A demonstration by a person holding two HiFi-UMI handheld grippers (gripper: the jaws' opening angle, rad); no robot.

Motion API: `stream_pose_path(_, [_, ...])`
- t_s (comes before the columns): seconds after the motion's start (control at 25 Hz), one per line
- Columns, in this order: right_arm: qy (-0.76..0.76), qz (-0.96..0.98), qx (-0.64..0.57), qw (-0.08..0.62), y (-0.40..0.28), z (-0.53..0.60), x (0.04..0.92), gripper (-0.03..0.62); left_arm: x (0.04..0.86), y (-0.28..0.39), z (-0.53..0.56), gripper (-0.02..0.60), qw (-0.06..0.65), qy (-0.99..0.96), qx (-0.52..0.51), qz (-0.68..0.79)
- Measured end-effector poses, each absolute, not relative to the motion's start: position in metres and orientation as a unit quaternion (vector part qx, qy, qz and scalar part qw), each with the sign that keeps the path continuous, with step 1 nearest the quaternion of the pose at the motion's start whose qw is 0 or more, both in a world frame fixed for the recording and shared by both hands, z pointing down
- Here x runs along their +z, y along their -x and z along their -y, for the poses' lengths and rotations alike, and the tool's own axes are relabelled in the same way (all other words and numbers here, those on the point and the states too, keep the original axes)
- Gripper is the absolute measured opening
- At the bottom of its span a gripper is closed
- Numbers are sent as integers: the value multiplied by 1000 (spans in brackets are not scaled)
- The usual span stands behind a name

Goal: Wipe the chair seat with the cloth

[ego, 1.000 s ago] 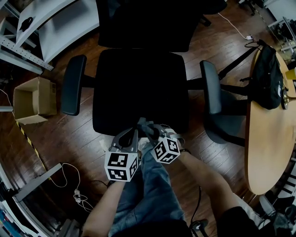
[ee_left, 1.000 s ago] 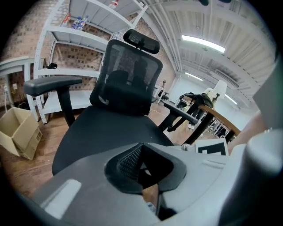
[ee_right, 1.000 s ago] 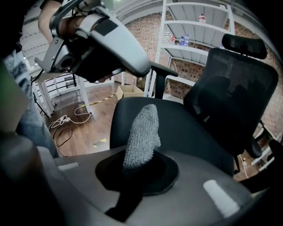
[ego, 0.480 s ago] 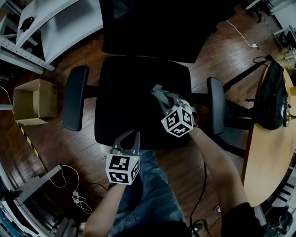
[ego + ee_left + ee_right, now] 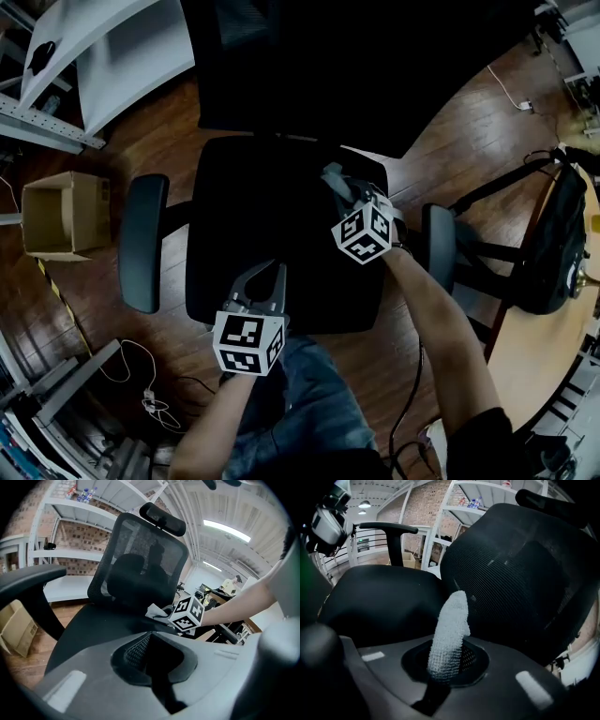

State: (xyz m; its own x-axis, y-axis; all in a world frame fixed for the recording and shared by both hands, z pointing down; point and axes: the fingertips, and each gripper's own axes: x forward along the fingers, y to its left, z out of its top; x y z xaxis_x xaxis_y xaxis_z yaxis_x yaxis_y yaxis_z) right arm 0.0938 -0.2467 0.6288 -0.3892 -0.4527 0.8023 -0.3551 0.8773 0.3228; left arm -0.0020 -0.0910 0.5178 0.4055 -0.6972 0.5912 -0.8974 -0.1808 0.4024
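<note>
The black office chair seat (image 5: 272, 234) fills the middle of the head view. My right gripper (image 5: 336, 178) is over the seat's back right part, close to the backrest, shut on a pale grey cloth (image 5: 450, 630) that sticks up out of its jaws. The left gripper view shows that cloth (image 5: 157, 612) resting on the seat ahead of the right gripper's marker cube (image 5: 187, 614). My left gripper (image 5: 261, 281) hovers at the seat's front edge. Its jaws are closed together with nothing in them.
Armrests (image 5: 145, 242) (image 5: 439, 246) flank the seat and the mesh backrest (image 5: 520, 573) rises behind it. A cardboard box (image 5: 61, 214) and white shelving (image 5: 112, 56) stand at the left. A wooden table (image 5: 553, 347) with a black bag (image 5: 553, 244) is at the right. Cables (image 5: 141, 384) lie on the floor.
The right gripper has carried the cloth from the seat's front edge, beside the left gripper, across to the back right of the seat. The left gripper has hardly moved.
</note>
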Motion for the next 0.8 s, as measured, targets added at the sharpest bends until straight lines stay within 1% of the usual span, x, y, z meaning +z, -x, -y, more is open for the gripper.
stream_pose_path(0.44, [-251, 809, -49, 529, -114, 309, 669, 12, 541, -1, 134, -2, 376, -744, 148, 532])
stream_pose_path(0.6, [-245, 804, -44, 540, -118, 307, 683, 12, 548, 1, 135, -2, 383, -738, 152, 534])
stream_pose_path(0.8, [-256, 804, -47, 535, -118, 303, 686, 12, 552, 1, 131, -2, 388, -739, 154, 529])
